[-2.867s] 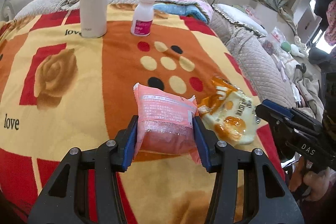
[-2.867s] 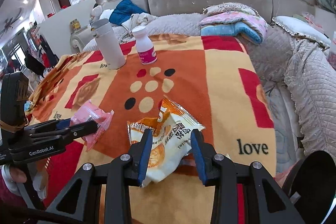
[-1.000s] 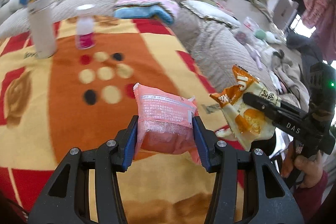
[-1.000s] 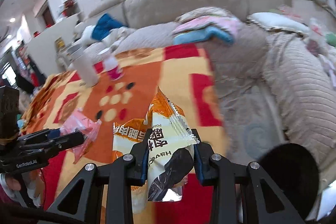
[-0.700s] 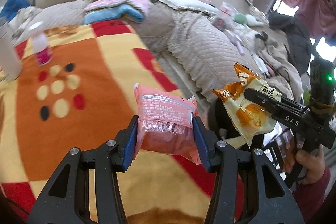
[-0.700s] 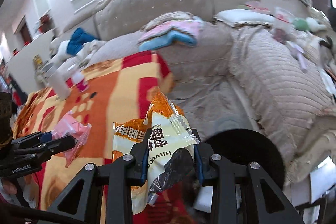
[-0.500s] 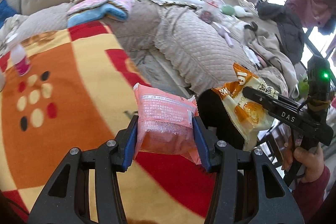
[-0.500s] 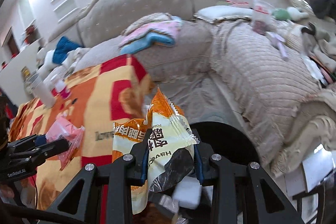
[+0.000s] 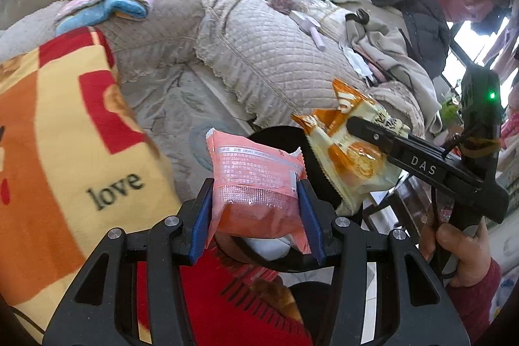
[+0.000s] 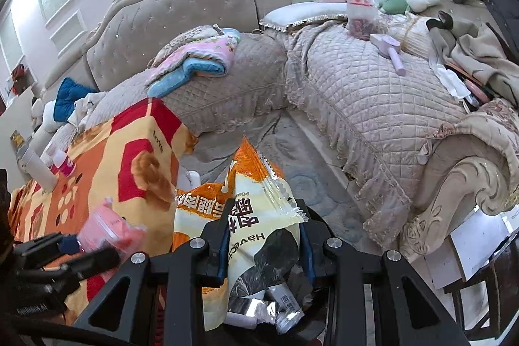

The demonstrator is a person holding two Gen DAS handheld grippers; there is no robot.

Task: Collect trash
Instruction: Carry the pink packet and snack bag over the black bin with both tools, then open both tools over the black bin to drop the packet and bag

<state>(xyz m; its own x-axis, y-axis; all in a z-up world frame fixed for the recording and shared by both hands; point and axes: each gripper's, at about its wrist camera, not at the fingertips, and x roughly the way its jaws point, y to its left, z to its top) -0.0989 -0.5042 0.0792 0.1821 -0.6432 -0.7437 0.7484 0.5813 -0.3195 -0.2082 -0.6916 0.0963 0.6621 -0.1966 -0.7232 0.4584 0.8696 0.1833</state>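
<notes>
At the bottom centre of my left wrist view, my left gripper [image 9: 256, 216] has its blue-padded jaws pinched on the sides of a pink snack wrapper [image 9: 256, 184]; the wrapper stands up between the pads with its printed back facing the camera, gripped that way so it can be carried without slipping. Directly beneath and behind it shows the curved black rim of a round trash bin [image 9: 275, 263], with pale rubbish already lying inside. That, I judge, is why I hold the wrapper here: letting go should drop it straight in. To the right in the same view, my right gripper [image 9: 356, 132] reaches in from the side, a hand [image 9: 460, 248] in a red sleeve on its grip, its jaws clamped on an orange and cream snack bag [image 9: 350, 158] hanging over the bin's far edge. In my right wrist view that bag [image 10: 259, 226] fills the lower centre, pinched between the pads, its torn silver lining dangling down toward the bin's contents. Left of the bin lies a red, orange and yellow blanket [image 9: 65, 151] printed with the word "love". Farther off, across the upper half of both views, stretches a quilted beige sofa [image 10: 373, 106] strewn with folded towels and clothes.
</notes>
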